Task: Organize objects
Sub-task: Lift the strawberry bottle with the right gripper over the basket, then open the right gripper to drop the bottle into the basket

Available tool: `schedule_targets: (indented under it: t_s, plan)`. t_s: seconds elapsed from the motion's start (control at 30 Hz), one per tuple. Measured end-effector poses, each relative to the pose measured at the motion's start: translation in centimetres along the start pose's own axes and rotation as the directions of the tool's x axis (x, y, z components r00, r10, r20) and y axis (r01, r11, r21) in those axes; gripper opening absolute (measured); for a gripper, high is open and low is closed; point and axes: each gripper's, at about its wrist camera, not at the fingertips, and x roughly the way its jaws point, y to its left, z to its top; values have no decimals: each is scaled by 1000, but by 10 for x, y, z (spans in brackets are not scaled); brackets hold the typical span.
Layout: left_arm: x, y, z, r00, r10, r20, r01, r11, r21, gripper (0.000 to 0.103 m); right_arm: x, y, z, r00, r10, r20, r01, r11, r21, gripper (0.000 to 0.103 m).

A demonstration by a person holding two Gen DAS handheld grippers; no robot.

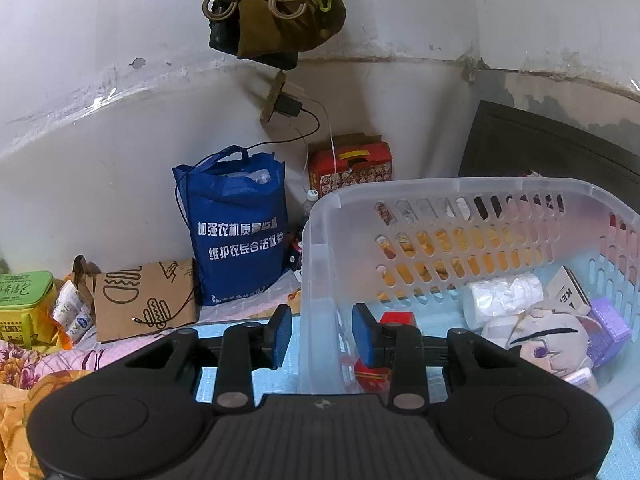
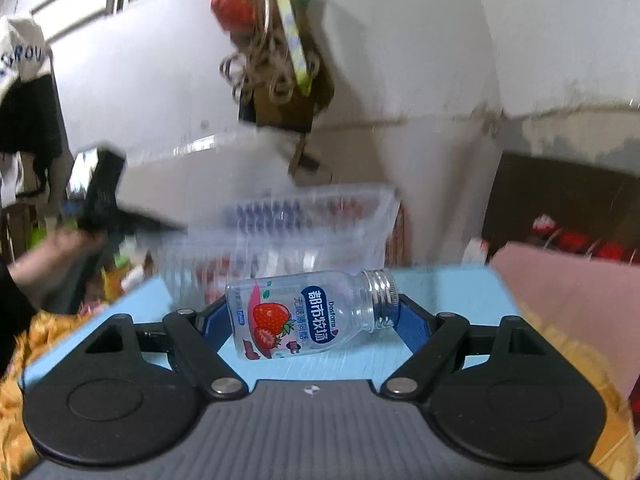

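Right gripper (image 2: pixel 316 312): held low and level over the light-blue tabletop (image 2: pixel 440 288), jaws pinching a clear, uncapped strawberry-label bottle (image 2: pixel 308 314) lying on its side, threaded neck to the right. Beyond it, blurred, stands the translucent perforated plastic basket (image 2: pixel 280 232); at far left a hand (image 2: pixel 52 256) grips the other tool.

Left gripper (image 1: pixel 322 330): level at the basket's near left corner (image 1: pixel 316 280), blue pads (image 1: pixel 283 330) spread, one either side of the wall; whether they touch it cannot be told. Inside the basket: a red box (image 1: pixel 396 318), a white wrapped roll (image 1: pixel 502 300), a plush doll (image 1: pixel 548 344), a purple box (image 1: pixel 608 322). A blue tote bag (image 1: pixel 236 224) stands far left against the wall
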Motion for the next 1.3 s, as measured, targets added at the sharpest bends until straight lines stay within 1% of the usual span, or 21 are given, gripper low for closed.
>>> schedule_targets:
  t_s: [0.07,0.17,0.2,0.3,0.37,0.43,0.53,0.6,0.67,0.73,1.0,1.07,1.1,1.2,1.3]
  plan:
    - [0,1,0,1000,-4,-1,4,1000,-3,39,-9,-2,20,999,4,44,-4,1000,5,84]
    - [0,1,1,1000,-4,-2,4,1000,-5,39,-5,1,50,997,25,76,-24,1000,-16,84]
    - [0,1,1,1000,-7,-4,7,1000,-7,39,1,2,61,996,40,79,-38,999,-23,84]
    - [2,2,2,1000,-18,-17,18,1000,-13,39,22,11,88,996,46,82,-41,998,-53,84]
    - [3,3,3,999,-23,-24,23,1000,-13,39,40,19,100,996,38,79,-32,996,-82,84]
    - [4,3,4,999,-22,-31,22,1000,-10,39,63,28,108,998,38,50,-33,994,-108,84]
    - [5,3,4,999,-21,-34,21,1000,-6,39,103,28,113,999,27,-24,-29,995,-99,85]
    - [4,3,4,999,-22,-35,22,1000,-1,39,126,25,112,998,4,-67,-10,996,-83,85]
    - [4,3,3,999,-23,-32,23,1000,1,39,139,24,110,996,-19,-86,11,996,-87,85]
    - [4,3,3,999,-28,-32,28,1000,0,39,147,21,107,995,-20,-102,12,997,-77,85]
    - [5,2,4,999,-24,-32,24,1000,-4,39,153,16,108,993,-25,-119,15,996,-84,86]
    - [5,1,4,999,-18,-32,18,1000,-1,39,154,15,109,994,-40,-106,30,995,-93,100]
    - [5,1,4,999,-16,-32,16,1000,0,39,154,16,110,994,-51,-96,41,994,-99,103]
    - [4,1,4,999,-12,-35,12,1000,4,39,147,15,114,996,-68,-60,61,992,-109,103]
    - [5,0,5,999,-3,-36,3,1000,4,39,139,6,114,997,-58,-48,54,995,-78,103]
